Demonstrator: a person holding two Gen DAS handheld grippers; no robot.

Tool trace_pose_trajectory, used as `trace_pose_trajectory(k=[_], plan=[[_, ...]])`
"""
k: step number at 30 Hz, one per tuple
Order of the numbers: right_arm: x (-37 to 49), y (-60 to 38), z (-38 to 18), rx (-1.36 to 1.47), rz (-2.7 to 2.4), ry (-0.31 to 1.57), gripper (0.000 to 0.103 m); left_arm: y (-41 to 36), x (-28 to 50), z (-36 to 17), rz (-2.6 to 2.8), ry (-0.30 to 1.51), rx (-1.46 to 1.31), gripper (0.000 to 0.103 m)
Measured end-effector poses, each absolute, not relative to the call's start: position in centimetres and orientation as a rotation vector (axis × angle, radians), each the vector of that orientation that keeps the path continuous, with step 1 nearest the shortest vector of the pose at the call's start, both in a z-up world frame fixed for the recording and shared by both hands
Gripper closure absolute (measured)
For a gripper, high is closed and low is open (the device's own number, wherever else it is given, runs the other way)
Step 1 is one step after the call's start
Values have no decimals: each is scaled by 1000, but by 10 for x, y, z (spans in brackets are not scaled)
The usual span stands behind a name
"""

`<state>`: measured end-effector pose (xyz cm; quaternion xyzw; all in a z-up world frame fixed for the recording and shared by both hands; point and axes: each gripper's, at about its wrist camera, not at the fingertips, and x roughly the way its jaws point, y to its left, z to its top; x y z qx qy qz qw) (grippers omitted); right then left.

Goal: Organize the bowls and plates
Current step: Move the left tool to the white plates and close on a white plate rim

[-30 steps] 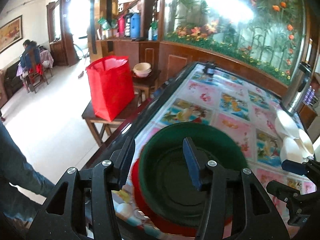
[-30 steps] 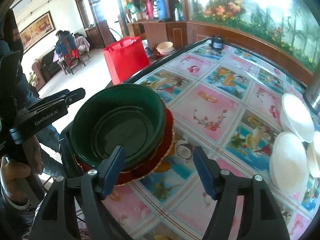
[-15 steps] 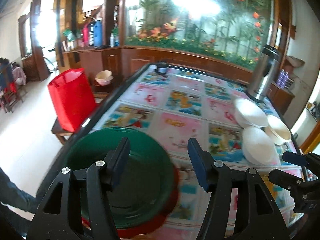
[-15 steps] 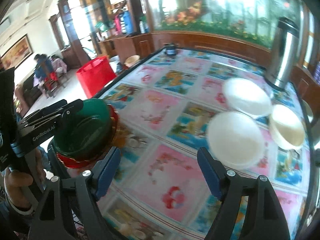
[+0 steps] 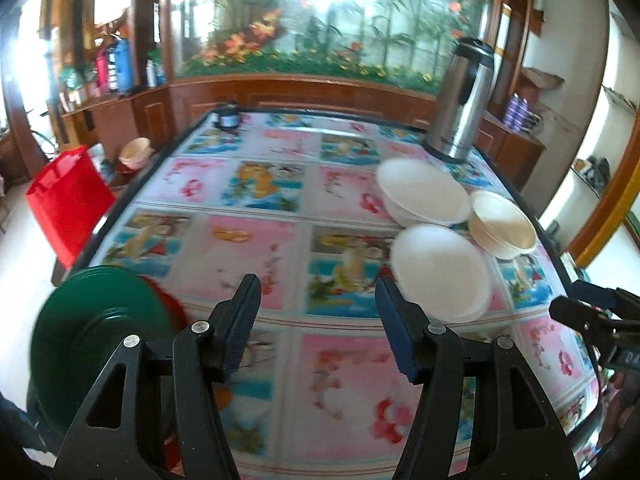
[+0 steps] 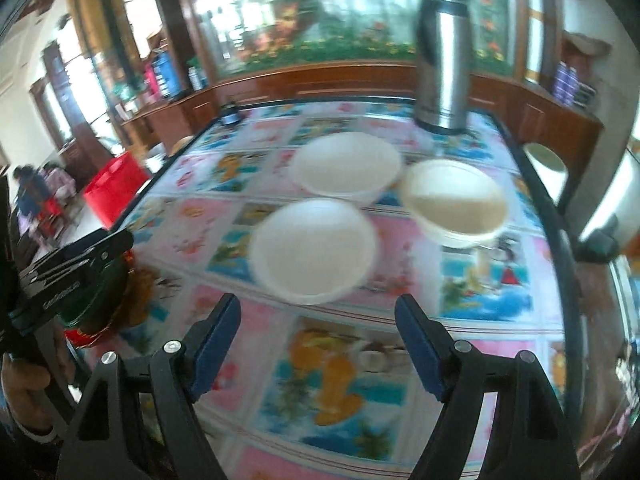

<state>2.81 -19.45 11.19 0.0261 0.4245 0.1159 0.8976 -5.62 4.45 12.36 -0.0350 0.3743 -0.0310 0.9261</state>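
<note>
**Both grippers empty, turned toward the white dishes**

Stacked at the near left corner of the table (image 5: 256,240): green plate (image 5: 100,332) on a red plate (image 5: 168,308), apparently one finished pile. Grouped toward the far right, just beside one another: near white plate (image 6: 316,250), far white plate (image 6: 346,168) and cream bowl (image 6: 456,200), probably waiting to be nested in their own pile. Steel flask (image 6: 440,56) upright behind them, a red bag (image 5: 68,200) off the table's left edge.

Left gripper (image 5: 318,322) angled down over bare tablecloth, jaws apart and just widened, nothing between them. Right gripper (image 6: 318,348) likewise pitched down, jaws spread wider after just opening, empty, lined up short of the near white plate without touching. Likely a reach for that plate next. Whole scene smeared by blur, so rim details unreadable.
</note>
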Motion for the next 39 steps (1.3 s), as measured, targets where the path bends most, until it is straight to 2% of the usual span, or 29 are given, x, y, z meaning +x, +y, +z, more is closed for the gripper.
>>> trace_pose_trajectory(k=[14,18,21,32,39], plan=[[67,-211,79,36,229,940,24,4,-9,94,-95,878,-46,43],[81,-211,73,29,227,955,37,-1,3,87,-95,896,-41,43],[91,-208,69,8,228,972,43,-4,13,82,-101,913,-45,43],[119,-196,53,-59,208,1027,46,-19,39,58,-97,969,-17,43],[131,-194,36,-54,235,1079,69,-23,47,49,-104,986,6,43]])
